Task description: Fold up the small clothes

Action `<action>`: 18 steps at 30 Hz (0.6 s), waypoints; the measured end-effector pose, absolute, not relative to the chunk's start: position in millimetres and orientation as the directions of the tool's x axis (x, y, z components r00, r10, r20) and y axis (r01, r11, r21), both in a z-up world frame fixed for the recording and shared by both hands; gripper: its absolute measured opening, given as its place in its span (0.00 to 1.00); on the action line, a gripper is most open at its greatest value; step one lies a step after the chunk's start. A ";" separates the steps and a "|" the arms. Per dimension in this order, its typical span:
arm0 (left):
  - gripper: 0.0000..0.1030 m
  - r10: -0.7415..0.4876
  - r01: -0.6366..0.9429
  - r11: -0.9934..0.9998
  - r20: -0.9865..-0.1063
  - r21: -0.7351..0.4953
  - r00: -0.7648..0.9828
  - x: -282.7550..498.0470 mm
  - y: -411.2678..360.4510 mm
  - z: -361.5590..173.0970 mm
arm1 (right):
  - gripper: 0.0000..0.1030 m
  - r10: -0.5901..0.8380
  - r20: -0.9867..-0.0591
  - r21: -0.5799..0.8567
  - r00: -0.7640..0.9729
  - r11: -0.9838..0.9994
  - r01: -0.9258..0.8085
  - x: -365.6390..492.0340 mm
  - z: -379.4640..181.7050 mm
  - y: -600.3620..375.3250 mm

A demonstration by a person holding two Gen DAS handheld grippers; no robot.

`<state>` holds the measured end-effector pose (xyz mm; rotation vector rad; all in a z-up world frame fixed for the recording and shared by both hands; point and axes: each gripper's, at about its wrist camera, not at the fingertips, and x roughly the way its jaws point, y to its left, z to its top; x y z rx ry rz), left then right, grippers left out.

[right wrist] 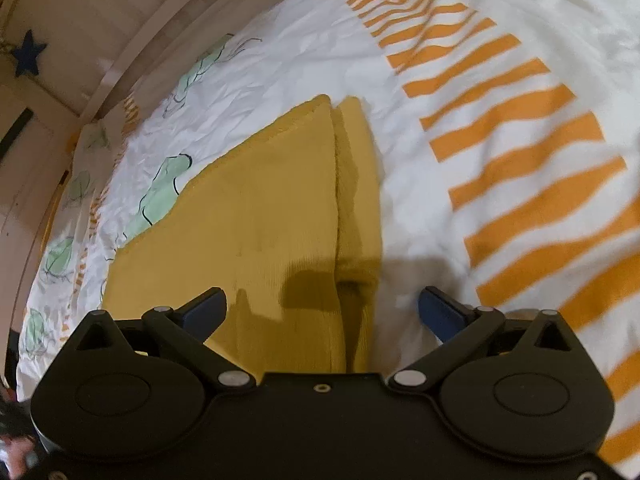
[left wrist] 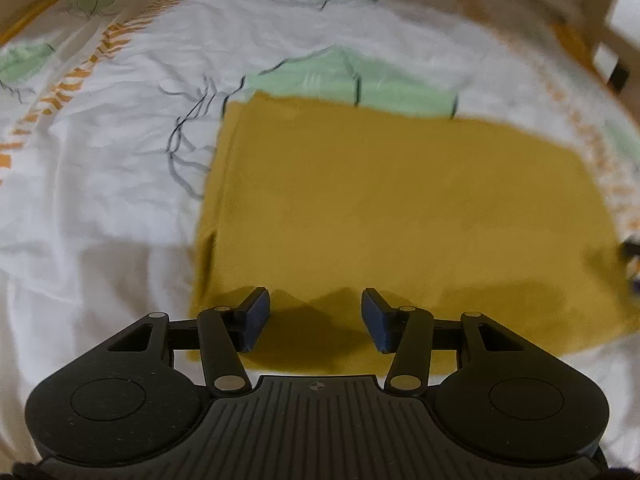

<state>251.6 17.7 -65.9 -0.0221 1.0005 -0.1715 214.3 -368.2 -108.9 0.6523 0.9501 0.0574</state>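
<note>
A mustard-yellow knitted garment (left wrist: 400, 216) lay folded flat on the bed, spread over a white duvet cover (left wrist: 100, 168) printed with green leaf shapes and orange stripes. Over the garment's near edge the left hand-held gripper (left wrist: 315, 320) hung with its blue-padded fingers (left wrist: 256, 316) partly apart, nothing between them and only its shadow on the knit. The right hand-held gripper (right wrist: 322, 312) stood over the garment's side edge, its jaws spread wide and empty, one finger (right wrist: 206, 310) above the yellow knit and the other above the white cover just beside it. From that side a folded-over layer of the garment showed as a seam running away from the gripper. A pale wooden bed frame (right wrist: 120, 40) ran along the far side of the duvet.
</note>
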 end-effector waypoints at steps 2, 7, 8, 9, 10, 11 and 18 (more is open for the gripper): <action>0.47 -0.202 0.133 0.979 -0.820 -0.154 0.536 257.2 13.6 -55.2 | 1.00 0.330 -0.732 0.543 0.596 0.811 0.218 214.5 -108.7 -369.1; 0.47 -0.189 0.139 0.981 -0.826 -0.135 0.532 288.4 -23.4 -43.1 | 1.00 0.324 -0.752 0.510 0.573 0.837 0.196 218.3 -106.7 -366.0; 0.47 -0.192 0.137 0.981 -0.831 -0.140 0.523 295.6 -31.1 -44.0 | 1.00 0.320 -0.758 0.500 0.568 0.845 0.191 218.9 -106.3 -364.6; 0.47 -0.195 0.127 0.980 -0.838 -0.150 0.510 305.2 -39.9 -45.7 | 1.00 0.316 -0.765 0.487 0.561 0.854 0.183 219.7 -105.5 -362.5; 0.47 -0.201 0.122 0.979 -0.843 -0.161 0.499 312.5 -47.0 -47.7 | 1.00 0.314 -0.772 0.475 0.553 0.862 0.174 221.0 -105.1 -361.7; 0.47 -0.211 0.122 0.977 -0.846 -0.173 0.489 320.3 -54.8 -49.8 | 1.00 0.312 -0.778 0.466 0.546 0.869 0.168 222.1 -104.8 -360.5; 0.47 -0.226 0.124 0.974 -0.872 -0.191 0.435 360.9 -90.8 -64.2 | 1.00 0.340 -0.786 0.485 0.516 0.857 0.174 225.6 -104.2 -366.3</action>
